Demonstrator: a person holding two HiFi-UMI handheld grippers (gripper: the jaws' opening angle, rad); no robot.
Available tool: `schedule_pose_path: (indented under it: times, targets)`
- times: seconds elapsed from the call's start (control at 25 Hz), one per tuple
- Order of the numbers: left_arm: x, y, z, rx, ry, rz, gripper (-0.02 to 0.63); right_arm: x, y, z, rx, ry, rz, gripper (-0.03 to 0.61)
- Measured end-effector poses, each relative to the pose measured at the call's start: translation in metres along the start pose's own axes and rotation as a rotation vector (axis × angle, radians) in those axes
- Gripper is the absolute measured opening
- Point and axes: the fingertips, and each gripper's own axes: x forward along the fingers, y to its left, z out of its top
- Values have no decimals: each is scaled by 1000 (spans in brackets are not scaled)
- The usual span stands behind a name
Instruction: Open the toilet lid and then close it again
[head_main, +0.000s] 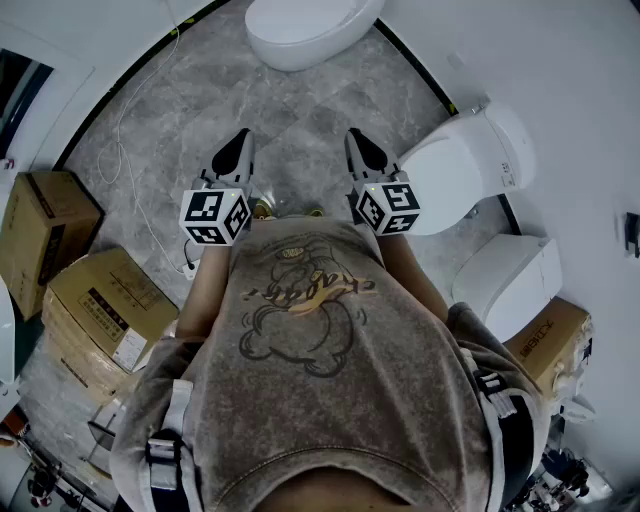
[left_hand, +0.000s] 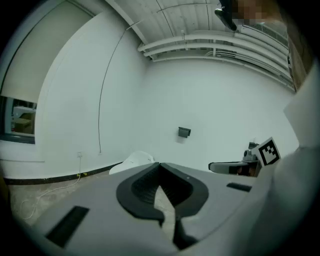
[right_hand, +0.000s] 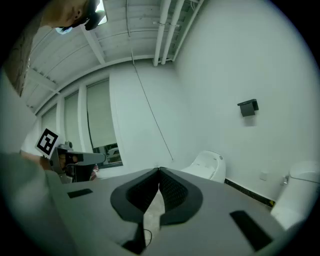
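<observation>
A white toilet (head_main: 455, 175) with its lid down stands against the right wall, close to my right gripper (head_main: 354, 136). That gripper is shut and empty, held level over the floor and touching nothing. My left gripper (head_main: 242, 136) is beside it, also shut and empty. In the left gripper view the jaws (left_hand: 159, 164) meet at their tips, with a far toilet (left_hand: 133, 160) beyond them. The right gripper's jaws (right_hand: 159, 170) are likewise together, pointing toward a white toilet (right_hand: 208, 165) by the wall.
A second toilet (head_main: 300, 30) stands at the far wall and a third (head_main: 510, 280) at the near right. Cardboard boxes (head_main: 95, 300) are stacked at the left. A thin white cable (head_main: 125, 160) trails over the grey tiled floor. A dark holder (right_hand: 248, 107) hangs on the wall.
</observation>
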Motion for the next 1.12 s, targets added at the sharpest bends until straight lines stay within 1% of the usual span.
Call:
schedule_pose_path:
  times: [0.28, 0.44, 0.6, 0.76, 0.88, 1.12]
  targets:
    - [12, -21, -7, 9, -20, 12, 9, -11, -13, -2, 9, -33, 56, 26]
    - [24, -20, -9, -12, -40, 59, 9, -6, -28, -8, 9, -8, 74, 28]
    - [43, -13, -8, -9, -38, 68, 9, 11, -42, -9, 10, 10, 88, 28]
    - [78, 10, -1, -3, -40, 57, 9, 49, -58, -6, 12, 11, 83, 28]
    - [116, 33, 5, -2, -35, 49, 9, 87, -74, -4, 16, 21, 84, 28]
    - [212, 96, 17, 5, -14, 17, 9, 193, -111, 4, 14, 47, 92, 28]
